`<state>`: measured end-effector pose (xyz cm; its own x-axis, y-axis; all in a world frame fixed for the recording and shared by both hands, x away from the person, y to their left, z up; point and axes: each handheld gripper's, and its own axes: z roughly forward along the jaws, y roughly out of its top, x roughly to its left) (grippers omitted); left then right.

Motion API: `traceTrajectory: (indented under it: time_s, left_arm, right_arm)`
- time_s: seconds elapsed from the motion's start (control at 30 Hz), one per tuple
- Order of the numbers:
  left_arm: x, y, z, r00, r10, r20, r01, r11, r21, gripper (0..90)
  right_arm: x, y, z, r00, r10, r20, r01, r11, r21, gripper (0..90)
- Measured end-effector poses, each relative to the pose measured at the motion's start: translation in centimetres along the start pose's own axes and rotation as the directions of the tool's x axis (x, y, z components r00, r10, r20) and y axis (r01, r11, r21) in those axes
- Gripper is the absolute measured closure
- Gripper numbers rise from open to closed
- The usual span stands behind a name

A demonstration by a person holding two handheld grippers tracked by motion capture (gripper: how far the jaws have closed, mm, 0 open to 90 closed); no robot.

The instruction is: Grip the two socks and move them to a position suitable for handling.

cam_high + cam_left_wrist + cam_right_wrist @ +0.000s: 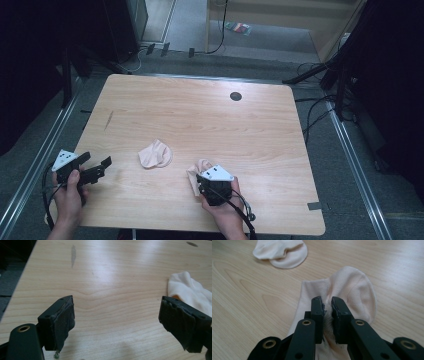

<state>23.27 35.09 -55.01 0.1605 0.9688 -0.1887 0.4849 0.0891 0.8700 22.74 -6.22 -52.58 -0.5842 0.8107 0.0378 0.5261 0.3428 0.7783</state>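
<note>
Near the front edge of the wooden table [210,115], a little right of centre, the right gripper [200,181] has its jaws pinched together on a pale peach sock [352,287]. In the right gripper view the fabric bunches into a small ridge between the two black pads, so the clamp is on cloth and not on bare wood. The sock's long axis runs along the line of the jaws: its rounded end points away from the person, toward the middle of the table, while the rest trails back under the gripper body (that near end is hidden, so I cannot tell how it lies). In the high view the sock lies flat on the wood, only its rounded tip peeking out above the gripper.

A second sock [155,154], the same pale colour, lies crumpled in a loose heap to the left of the first, near it but apart.

The left gripper [97,170] hovers at the table's left edge with its jaws wide apart and nothing between them; the second sock shows just past its right jaw.
</note>
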Motion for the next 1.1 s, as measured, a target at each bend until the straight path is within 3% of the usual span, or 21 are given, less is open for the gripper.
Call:
traceTrajectory:
  time_s: [0.1, 0.23, 0.37, 0.43, 0.47, 0.67, 0.7, 0.73, 0.83, 0.87, 1.1]
  left_arm:
    - [0.1, 0.2, -0.5, 0.9997, -0.012, -0.021, 0.011, 0.9994, -0.033, 13.2]
    - [-0.7, 0.5, -0.9, 0.9996, -0.021, -0.018, 0.02, 0.9987, -0.046, 13.1]
    - [-2.5, 1.1, -0.9, 0.9999, 0.013, -0.001, -0.013, 0.9992, -0.038, 13.1]
    - [-4.3, 2.1, -0.9, 0.999, 0.043, 0.015, -0.042, 0.9988, -0.026, 13.2]
    - [-4.3, 2.1, -0.9, 0.999, 0.043, 0.015, -0.042, 0.9988, -0.026, 13.2]
    - [-8.0, 3.9, -1.0, 0.9931, 0.067, 0.096, -0.063, 0.9972, -0.041, 13.2]
    - [-9.3, 4.2, -0.8, 0.9895, 0.086, 0.116, -0.081, 0.9957, -0.044, 13.2]
    - [-9.3, 4.2, -0.8, 0.9895, 0.086, 0.116, -0.081, 0.9957, -0.044, 13.2]
    - [-11.2, 4.7, -0.2, 0.9847, 0.1, 0.142, -0.094, 0.9943, -0.049, 13.2]
    - [-11.8, 4.8, 0.1, 0.9826, 0.106, 0.153, -0.099, 0.9938, -0.051, 13.2]
    - [-15.4, 4.8, 1.2, 0.9657, 0.143, 0.217, -0.133, 0.9893, -0.059, 13.2]
  right_arm:
    - [-0.1, -0.3, 0.5, 1.0, -0.004, -0.005, 0.004, 1.0, 0.019, 76.5]
    - [-0.8, 0.0, 0.1, 0.9993, 0.027, -0.025, -0.028, 1.0, -0.004, 55.4]
    - [-1.6, 0.8, -1.1, 0.9981, 0.061, -0.006, -0.062, 0.997, -0.047, 37.3]
    - [-2.5, 1.4, -2.3, 0.9971, 0.077, -0.005, -0.077, 0.994, -0.08, 36.1]
    - [-2.5, 1.4, -2.3, 0.9971, 0.077, -0.005, -0.077, 0.994, -0.08, 36.1]
    - [-3.9, 2.1, -4.0, 0.9953, 0.097, 0.001, -0.096, 0.988, -0.123, 36.8]
    - [-4.2, 2.1, -4.2, 0.9947, 0.102, 0.006, -0.101, 0.987, -0.126, 37.0]
    - [-4.2, 2.1, -4.2, 0.9947, 0.102, 0.006, -0.101, 0.987, -0.126, 37.0]
    - [-4.4, 2.0, -4.2, 0.9929, 0.117, 0.021, -0.114, 0.985, -0.13, 35.9]
    - [-4.5, 2.0, -4.3, 0.9909, 0.126, 0.048, -0.118, 0.983, -0.137, 33.7]
    - [-5.0, 1.9, -4.4, 0.9881, 0.14, 0.064, -0.13, 0.981, -0.143, 32.3]
